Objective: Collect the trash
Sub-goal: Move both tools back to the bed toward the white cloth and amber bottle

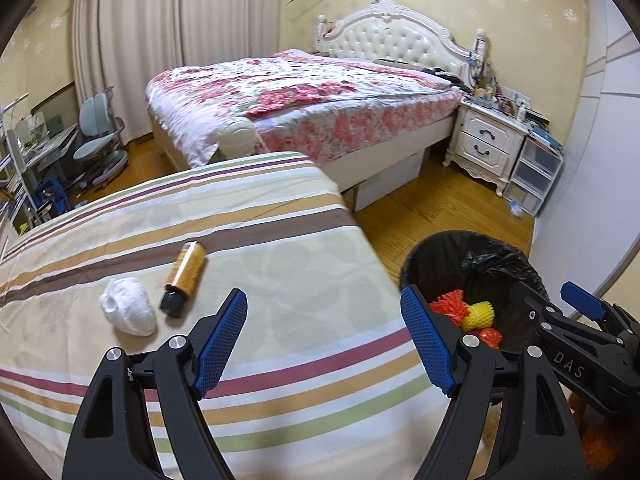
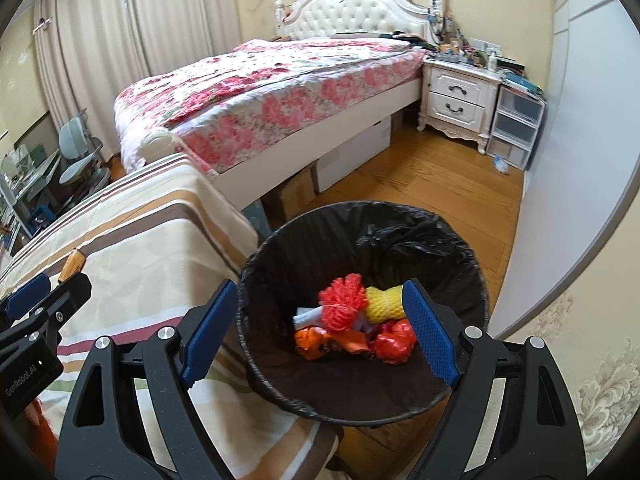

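**Both grippers empty, bin beside the striped table**

Your landmark is the round black-lined trash bin (image 2: 362, 312), standing on the wooden floor (image 2: 432, 184) just beside the corner of the striped-cloth-covered table (image 1: 260, 248). Inside it lie a red mesh bundle (image 2: 343, 295), a yellow foam fruit net (image 2: 384, 304) and crumpled orange-red wrappers (image 2: 394, 340).

Your right gripper (image 2: 320, 332) hangs over the bin's mouth, jaws spread wide, grasping nothing. Your left gripper (image 1: 324, 340) is over the table edge nearest the bin, jaws likewise released and empty.

On the cloth, farther from the bin, you have a gold cylindrical bottle with a black cap (image 1: 185, 278) lying on its side, and a crumpled white tissue wad (image 1: 128, 311) just beside it.

Beyond the bin stands the floral-quilted bed with its white tufted headboard (image 2: 280, 92), a white two-drawer nightstand (image 2: 460, 98) and pale pleated curtains (image 1: 160, 32).
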The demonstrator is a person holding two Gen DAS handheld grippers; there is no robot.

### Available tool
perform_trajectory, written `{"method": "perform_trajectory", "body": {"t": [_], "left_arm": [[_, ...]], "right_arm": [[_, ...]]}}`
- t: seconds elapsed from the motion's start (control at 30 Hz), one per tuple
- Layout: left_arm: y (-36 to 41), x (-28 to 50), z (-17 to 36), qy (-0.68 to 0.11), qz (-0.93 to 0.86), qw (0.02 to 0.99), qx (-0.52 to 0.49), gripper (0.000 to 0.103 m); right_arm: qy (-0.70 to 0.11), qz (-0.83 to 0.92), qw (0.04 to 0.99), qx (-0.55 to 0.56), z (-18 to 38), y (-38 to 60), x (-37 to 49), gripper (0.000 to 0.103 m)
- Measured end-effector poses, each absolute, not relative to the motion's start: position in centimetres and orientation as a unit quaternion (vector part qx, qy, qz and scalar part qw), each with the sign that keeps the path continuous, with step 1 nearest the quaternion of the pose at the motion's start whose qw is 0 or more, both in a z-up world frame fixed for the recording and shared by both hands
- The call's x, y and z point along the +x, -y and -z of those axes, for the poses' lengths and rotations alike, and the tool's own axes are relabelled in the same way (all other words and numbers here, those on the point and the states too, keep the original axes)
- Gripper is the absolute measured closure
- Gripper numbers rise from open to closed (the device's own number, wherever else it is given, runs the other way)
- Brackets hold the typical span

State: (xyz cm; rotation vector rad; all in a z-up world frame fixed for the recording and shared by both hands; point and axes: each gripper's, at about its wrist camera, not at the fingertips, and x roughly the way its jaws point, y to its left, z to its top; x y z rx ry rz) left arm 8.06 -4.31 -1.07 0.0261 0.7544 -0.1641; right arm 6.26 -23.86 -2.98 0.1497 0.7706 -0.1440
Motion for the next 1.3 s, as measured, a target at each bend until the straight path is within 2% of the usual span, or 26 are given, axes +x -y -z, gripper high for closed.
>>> {"method": "perform_trajectory", "body": {"t": [0.57, 1.3], "left_arm": [[-5.6, 7.3, 2.7, -0.391, -0.011, 0.919, -0.044, 0.026], [-11.1, 7.6, 4.3, -0.417, -0.059, 0.904, -0.074, 0.026]], "right_arm": [[-0.394, -0.006, 0.919, 0.031, 3.4, 15.2, 6.9, 0.021], [-0.406, -0.034, 0.913, 0.009, 4.0, 11.6, 7.0, 0.021]]}}
